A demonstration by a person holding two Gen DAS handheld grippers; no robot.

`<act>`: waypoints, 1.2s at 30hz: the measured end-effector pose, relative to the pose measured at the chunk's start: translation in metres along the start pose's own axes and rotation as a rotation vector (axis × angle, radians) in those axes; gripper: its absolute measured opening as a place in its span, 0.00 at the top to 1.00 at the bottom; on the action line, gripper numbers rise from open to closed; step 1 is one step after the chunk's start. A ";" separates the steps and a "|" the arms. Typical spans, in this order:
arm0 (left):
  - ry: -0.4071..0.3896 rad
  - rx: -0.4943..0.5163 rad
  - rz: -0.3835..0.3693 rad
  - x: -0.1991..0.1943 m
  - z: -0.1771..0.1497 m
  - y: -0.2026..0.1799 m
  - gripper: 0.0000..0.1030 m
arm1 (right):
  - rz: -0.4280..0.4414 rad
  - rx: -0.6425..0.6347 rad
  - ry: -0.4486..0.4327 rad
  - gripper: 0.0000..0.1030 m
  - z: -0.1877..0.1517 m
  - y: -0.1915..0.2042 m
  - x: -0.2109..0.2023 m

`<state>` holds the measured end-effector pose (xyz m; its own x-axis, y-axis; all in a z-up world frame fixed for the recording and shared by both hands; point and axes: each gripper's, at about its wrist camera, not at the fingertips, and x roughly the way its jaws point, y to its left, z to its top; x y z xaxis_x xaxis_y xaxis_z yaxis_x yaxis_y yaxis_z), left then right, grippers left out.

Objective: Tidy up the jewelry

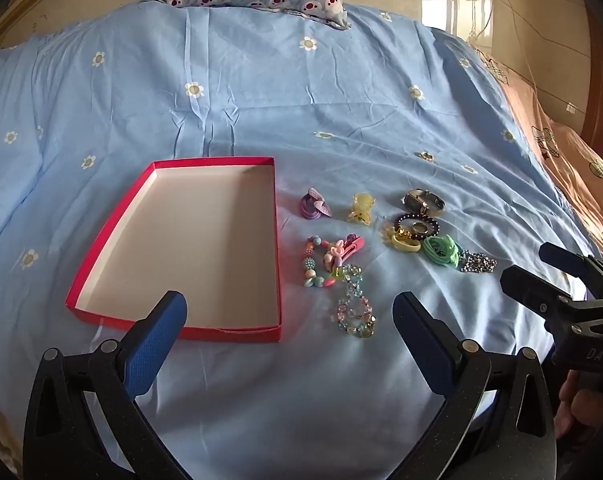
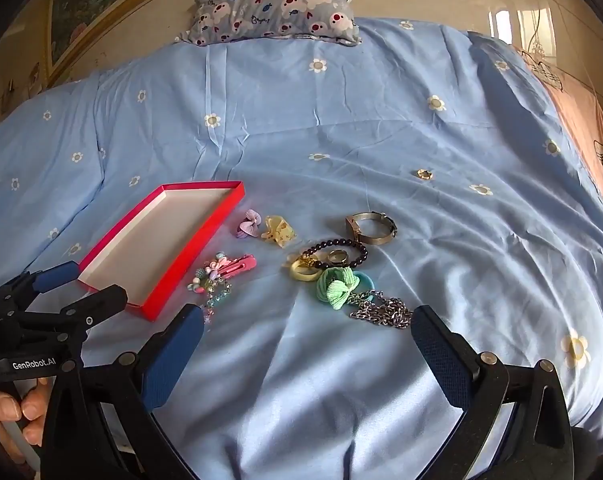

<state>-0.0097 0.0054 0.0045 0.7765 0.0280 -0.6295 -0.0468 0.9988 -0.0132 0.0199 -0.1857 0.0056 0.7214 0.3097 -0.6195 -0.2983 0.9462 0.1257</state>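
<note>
Jewelry (image 1: 353,252) lies heaped on the blue bed sheet (image 1: 261,100), just beside an empty red box (image 1: 275,264); left gripper (image 1: 289,312) and right gripper (image 2: 305,328) hover above, fingers spread wide, pinching nothing.

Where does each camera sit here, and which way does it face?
Left wrist: on the left gripper, angled down the bed at the empty red box; the right gripper shows at right.
Right wrist: on the right gripper, facing the silver chain; the left gripper and fingers show at left.
Shared: box, jewelry, blue sheet, pillow; both grippers open, empty.
</note>
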 end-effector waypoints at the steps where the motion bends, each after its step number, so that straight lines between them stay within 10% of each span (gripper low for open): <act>1: -0.001 0.001 0.001 0.000 0.000 0.001 0.00 | -0.001 0.000 -0.002 0.00 0.000 0.001 -0.001; 36: -0.018 0.012 0.013 -0.006 0.000 -0.001 0.00 | 0.021 -0.011 -0.021 0.00 0.002 0.005 -0.005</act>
<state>-0.0144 0.0037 0.0086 0.7872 0.0421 -0.6152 -0.0500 0.9987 0.0044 0.0164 -0.1820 0.0109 0.7280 0.3314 -0.6002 -0.3204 0.9384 0.1294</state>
